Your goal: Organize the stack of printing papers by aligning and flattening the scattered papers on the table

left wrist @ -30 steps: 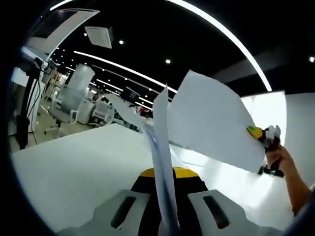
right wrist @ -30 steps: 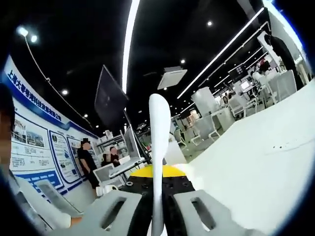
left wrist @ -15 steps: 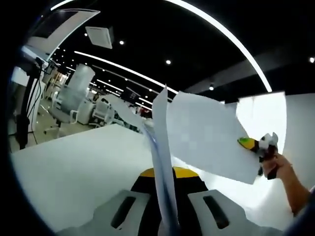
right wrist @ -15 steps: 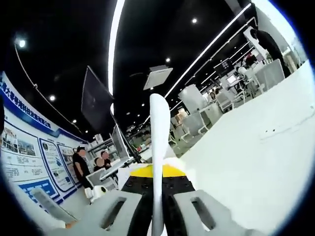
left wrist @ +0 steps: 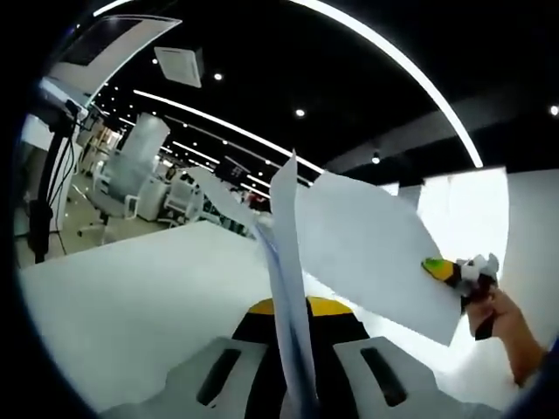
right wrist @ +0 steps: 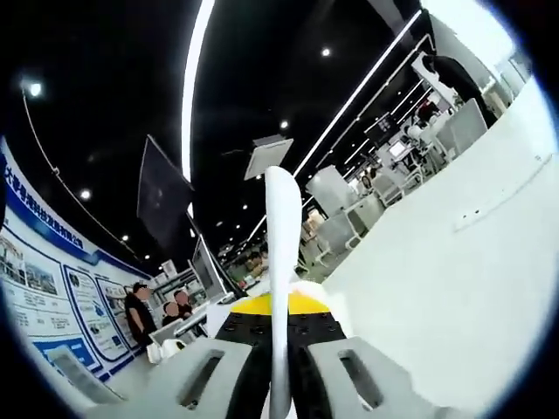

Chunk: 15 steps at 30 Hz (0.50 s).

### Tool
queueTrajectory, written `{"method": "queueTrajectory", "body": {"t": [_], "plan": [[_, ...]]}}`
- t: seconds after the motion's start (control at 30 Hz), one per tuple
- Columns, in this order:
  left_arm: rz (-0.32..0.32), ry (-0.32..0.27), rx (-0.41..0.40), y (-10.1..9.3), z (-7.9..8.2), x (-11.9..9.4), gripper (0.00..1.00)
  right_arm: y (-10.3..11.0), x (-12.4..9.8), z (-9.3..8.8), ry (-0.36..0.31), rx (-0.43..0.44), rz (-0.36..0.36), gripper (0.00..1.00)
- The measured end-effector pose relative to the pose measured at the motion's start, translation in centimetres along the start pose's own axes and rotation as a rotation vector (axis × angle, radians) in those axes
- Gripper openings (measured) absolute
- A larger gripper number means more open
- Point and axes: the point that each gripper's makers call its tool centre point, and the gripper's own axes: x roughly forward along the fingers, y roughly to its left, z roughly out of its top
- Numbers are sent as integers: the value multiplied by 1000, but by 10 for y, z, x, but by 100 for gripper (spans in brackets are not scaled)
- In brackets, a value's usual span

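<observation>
In the left gripper view my left gripper (left wrist: 295, 397) is shut on the edge of a thin stack of white papers (left wrist: 286, 262), which stands up edge-on between the jaws. A wide white sheet (left wrist: 371, 253) spreads to the right, and my right gripper (left wrist: 461, 272), held by a hand, pinches its far corner. In the right gripper view my right gripper (right wrist: 278, 384) is shut on white paper (right wrist: 281, 253) seen edge-on, rising straight up the middle. The white table (left wrist: 131, 297) lies below the lifted papers.
Office chairs (left wrist: 131, 175) and desks stand beyond the table's far edge. In the right gripper view, people (right wrist: 144, 310) stand by a wall of blue posters at left, monitors and chairs fill the background, and the white table (right wrist: 454, 288) spreads to the right.
The right gripper and the wide sheet's corner have dipped slightly lower against the left gripper view. The right view has tilted, showing more table. Both grips hold.
</observation>
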Motion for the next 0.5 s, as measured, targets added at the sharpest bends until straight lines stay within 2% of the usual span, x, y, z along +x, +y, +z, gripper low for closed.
{"method": "queueTrajectory", "body": {"t": [0.3,0.5], "plan": [[1,-6,-2,0,1,-1,8,-10,1,-14,38,-41,-70,0],[1,-8,-6,0,1,-1,8,-12,1,-16,50,-123,-112,0]]}}
